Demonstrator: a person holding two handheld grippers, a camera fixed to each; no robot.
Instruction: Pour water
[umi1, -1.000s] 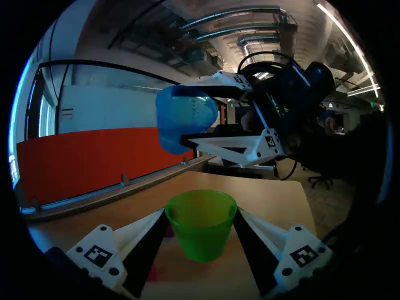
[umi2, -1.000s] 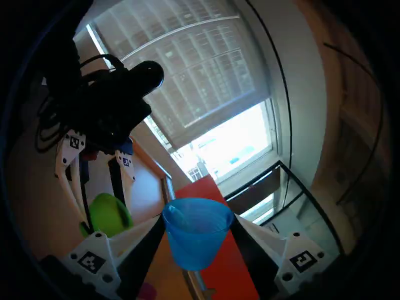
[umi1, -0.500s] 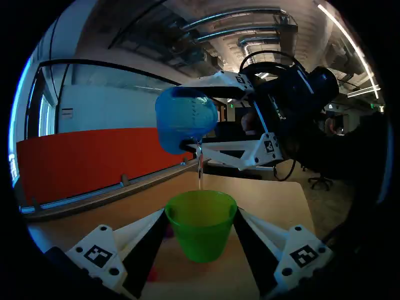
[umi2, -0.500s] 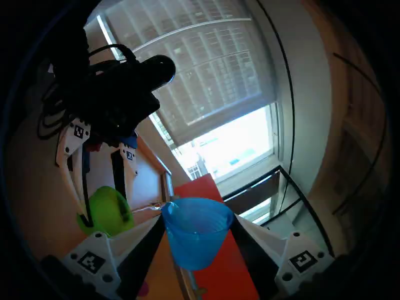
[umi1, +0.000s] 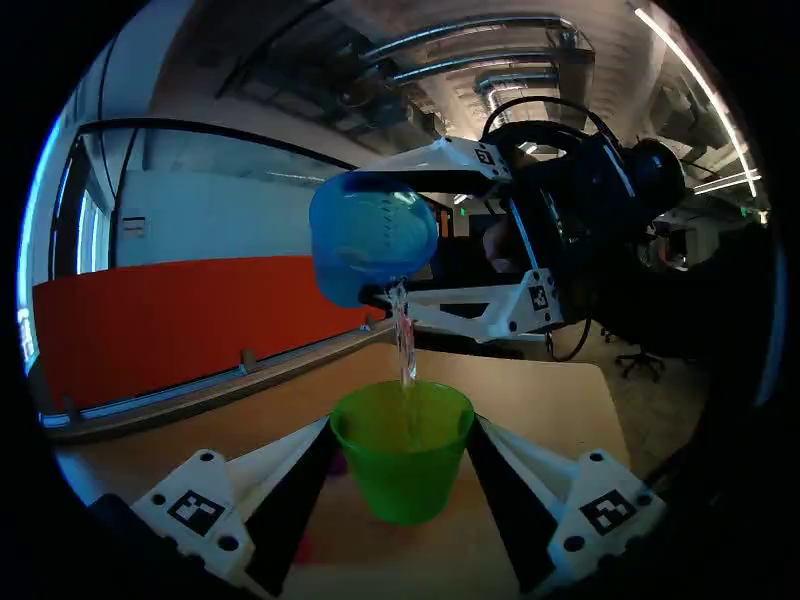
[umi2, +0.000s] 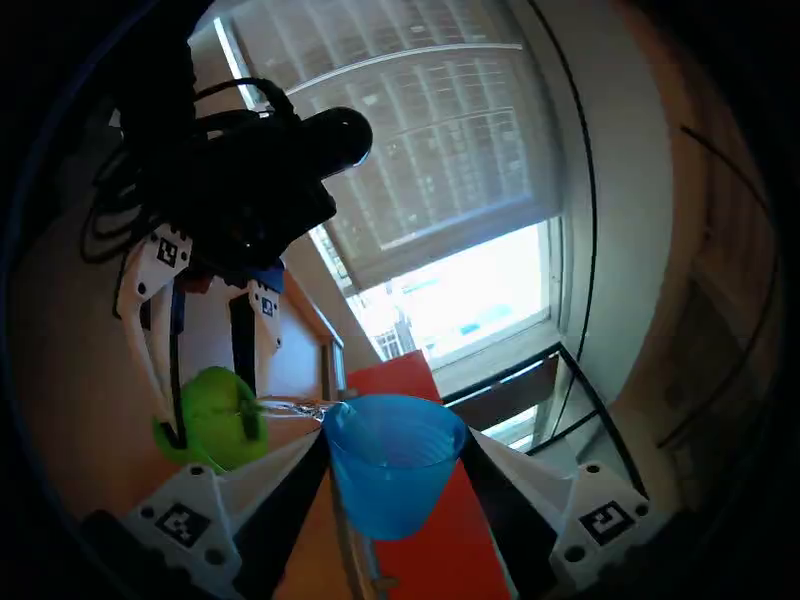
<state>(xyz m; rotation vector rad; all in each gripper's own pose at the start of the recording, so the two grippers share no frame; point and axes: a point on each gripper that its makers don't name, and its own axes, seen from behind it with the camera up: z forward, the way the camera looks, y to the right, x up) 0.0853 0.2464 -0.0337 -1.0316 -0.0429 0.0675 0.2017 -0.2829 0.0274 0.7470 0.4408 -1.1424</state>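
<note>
The left gripper (umi1: 400, 430) is clenched on a green plastic cup (umi1: 402, 475), one finger pressing each side of it. The cup stands upright, low over the wooden counter (umi1: 545, 390); the pictures do not show whether its base touches the wood. Above and a little behind it, the right gripper (umi2: 392, 438) grasps a translucent blue cup (umi1: 370, 245) between both fingers and holds it tipped over, rim down toward the green one. A thin stream of water (umi1: 404, 345) falls from the blue cup's lower lip straight into the green cup's mouth – the two cups are near each other but apart, joined only by the water. In the right gripper view the stream runs sideways from the blue rim to the green cup. A red-orange partition (umi1: 180, 310) runs along the counter's far edge, and a bright window (umi2: 460, 300) with a lowered blind (umi2: 430, 140) lies beyond.
</note>
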